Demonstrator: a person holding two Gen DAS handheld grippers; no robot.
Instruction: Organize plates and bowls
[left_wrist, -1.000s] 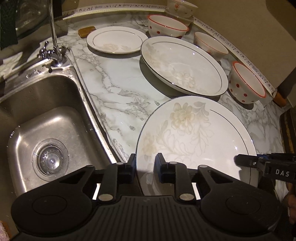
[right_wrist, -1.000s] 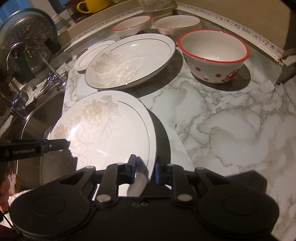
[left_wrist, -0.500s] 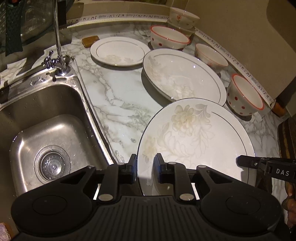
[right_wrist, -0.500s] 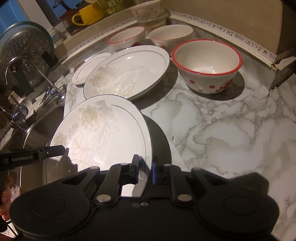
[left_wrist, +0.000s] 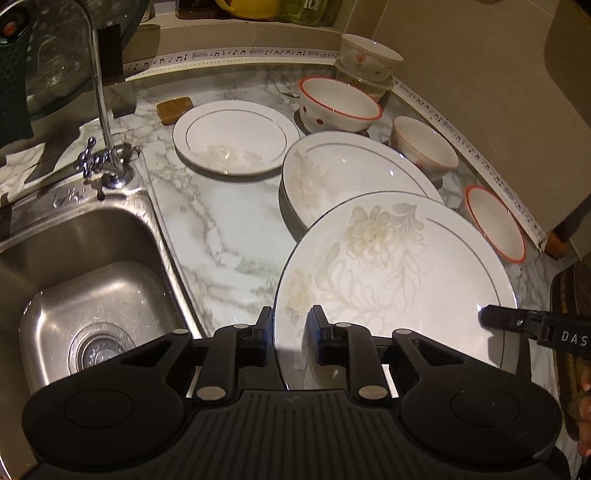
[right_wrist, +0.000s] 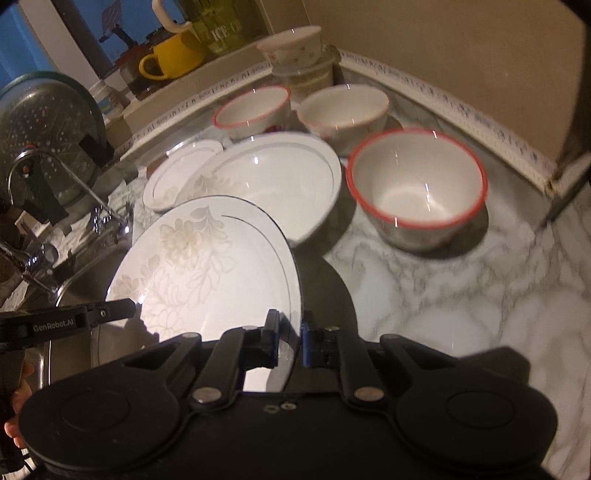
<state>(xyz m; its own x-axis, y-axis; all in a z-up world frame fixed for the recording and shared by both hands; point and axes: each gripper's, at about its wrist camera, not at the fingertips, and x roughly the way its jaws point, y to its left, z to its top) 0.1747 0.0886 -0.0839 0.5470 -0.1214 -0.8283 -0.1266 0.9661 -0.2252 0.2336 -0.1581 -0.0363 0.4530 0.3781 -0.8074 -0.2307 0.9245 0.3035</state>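
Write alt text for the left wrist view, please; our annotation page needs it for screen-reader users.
The left claw grips the rim of a large floral plate above a marble counter, and the right claw holds the opposite rim. Behind it sit another large plate, a smaller plate and red-rimmed bowls; a steel sink lies left.

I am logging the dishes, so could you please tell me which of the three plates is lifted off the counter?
The flowered plate, pinched at its rim by both grippers; the large plate and small plate lie flat.
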